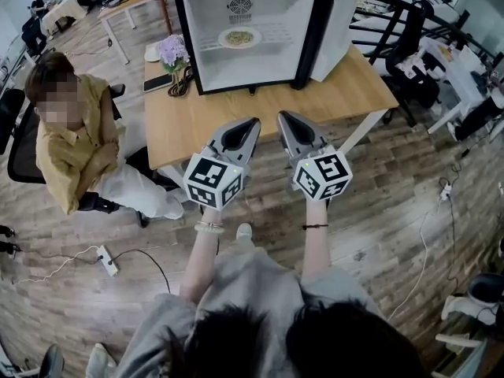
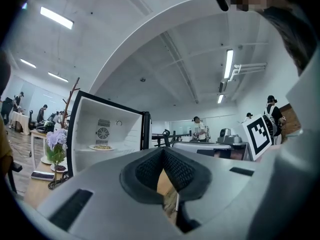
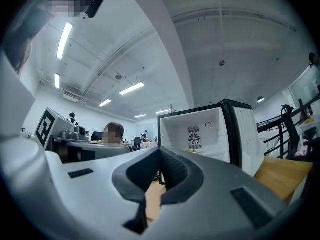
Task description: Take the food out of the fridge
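Note:
A small black fridge point(image 1: 244, 34) stands open on the wooden table point(image 1: 268, 109), its door point(image 1: 337, 26) swung out to the right. On its inner shelf sits a white plate of food point(image 1: 239, 37). My left gripper point(image 1: 248, 123) and right gripper point(image 1: 285, 116) are side by side over the table's near edge, pointing at the fridge and well short of it. Both are shut with nothing between the jaws. In the left gripper view, the plate point(image 2: 102, 147) lies beyond the left gripper point(image 2: 162, 151). The right gripper view has the fridge point(image 3: 200, 134) past the right gripper point(image 3: 160, 150).
Left of the fridge on the table are a pot of purple flowers point(image 1: 172, 51), a phone point(image 1: 158, 82) and a dark cable bundle point(image 1: 183, 81). A person point(image 1: 75, 140) sits on a chair left of the table. A power strip point(image 1: 106, 260) lies on the floor.

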A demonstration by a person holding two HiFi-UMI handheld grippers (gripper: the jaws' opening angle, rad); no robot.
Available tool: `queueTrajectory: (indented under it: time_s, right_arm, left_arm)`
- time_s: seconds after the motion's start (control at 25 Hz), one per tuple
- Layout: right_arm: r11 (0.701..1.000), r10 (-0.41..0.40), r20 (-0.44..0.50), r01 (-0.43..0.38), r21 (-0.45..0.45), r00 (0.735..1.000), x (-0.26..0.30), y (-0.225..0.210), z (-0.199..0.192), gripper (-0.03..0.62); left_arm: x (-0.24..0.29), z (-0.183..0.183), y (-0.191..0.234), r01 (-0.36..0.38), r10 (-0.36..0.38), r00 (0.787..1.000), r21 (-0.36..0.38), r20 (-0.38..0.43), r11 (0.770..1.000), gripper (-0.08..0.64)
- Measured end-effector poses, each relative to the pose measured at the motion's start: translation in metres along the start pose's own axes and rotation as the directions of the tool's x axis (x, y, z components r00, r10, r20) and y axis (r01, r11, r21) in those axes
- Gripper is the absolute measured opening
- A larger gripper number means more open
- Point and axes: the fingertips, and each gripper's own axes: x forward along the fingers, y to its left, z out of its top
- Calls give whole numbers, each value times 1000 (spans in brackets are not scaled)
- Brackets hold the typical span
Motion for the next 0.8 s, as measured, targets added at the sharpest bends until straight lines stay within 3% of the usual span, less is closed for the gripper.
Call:
queueTrajectory:
  time_s: [0.8]
  right_arm:
    - [997,71,-30,-70,37,997,112,-19,-24,9]
  left_arm:
    - [27,-13,112,-87,87,996,-26,-9,996,8]
